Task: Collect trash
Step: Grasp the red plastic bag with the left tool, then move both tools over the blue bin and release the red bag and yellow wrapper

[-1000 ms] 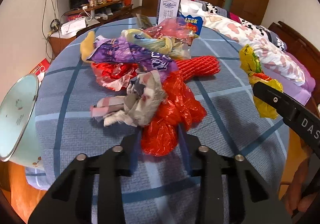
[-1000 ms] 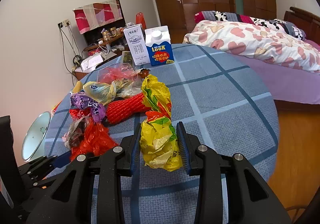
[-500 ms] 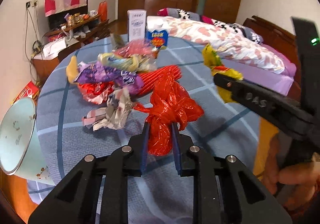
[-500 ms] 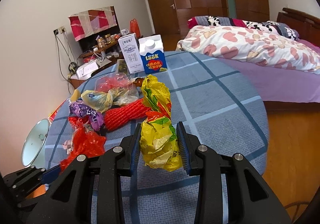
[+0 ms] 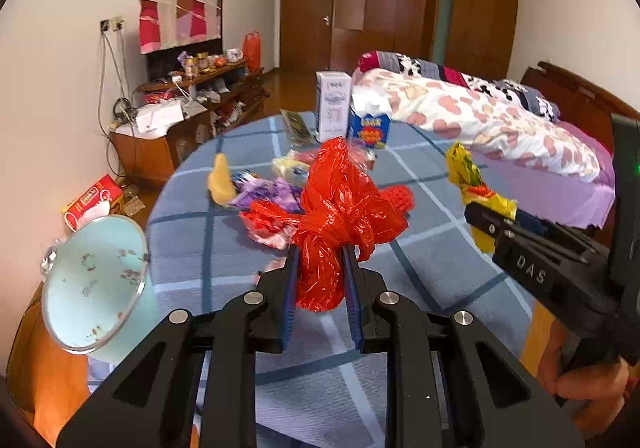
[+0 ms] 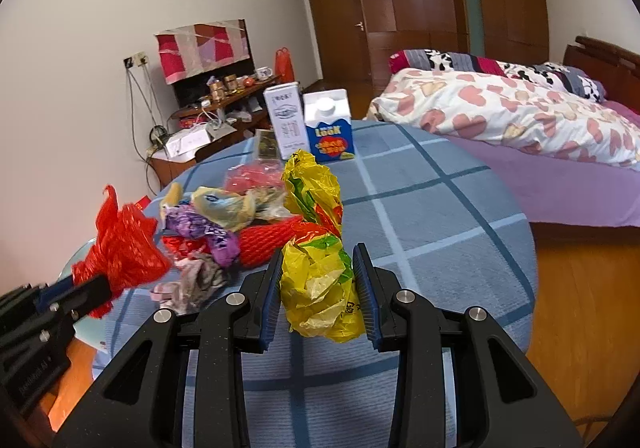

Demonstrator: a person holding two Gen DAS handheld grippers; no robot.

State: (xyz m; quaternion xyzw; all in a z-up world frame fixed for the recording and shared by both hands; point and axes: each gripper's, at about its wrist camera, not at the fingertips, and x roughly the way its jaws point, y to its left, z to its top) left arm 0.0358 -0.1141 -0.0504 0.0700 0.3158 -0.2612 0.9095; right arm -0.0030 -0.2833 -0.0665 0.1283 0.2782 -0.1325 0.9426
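Note:
My left gripper [image 5: 320,252] is shut on a crumpled red plastic bag [image 5: 340,208], held clear above the round table's blue checked cloth [image 5: 192,244]. That red plastic bag [image 6: 120,244] shows at the left of the right wrist view. My right gripper [image 6: 316,252] is shut on a yellow plastic bag [image 6: 316,244] with green and red print, also raised off the cloth. A pile of trash lies on the table behind: a purple wrapper [image 6: 208,232], a red foam net [image 6: 268,240], a yellowish bag [image 6: 224,204] and a crumpled rag [image 6: 196,280].
A pale blue bin [image 5: 96,280] with a shiny rim stands at the table's left edge. Two cartons, a white one [image 6: 285,120] and a blue milk carton [image 6: 329,128], stand at the table's far side. A bed [image 6: 520,120] lies to the right, a cluttered shelf [image 5: 192,88] to the left.
The left gripper closed on the red bag and lifted it off the pile. The right gripper rose slightly, still gripping the yellow bag.

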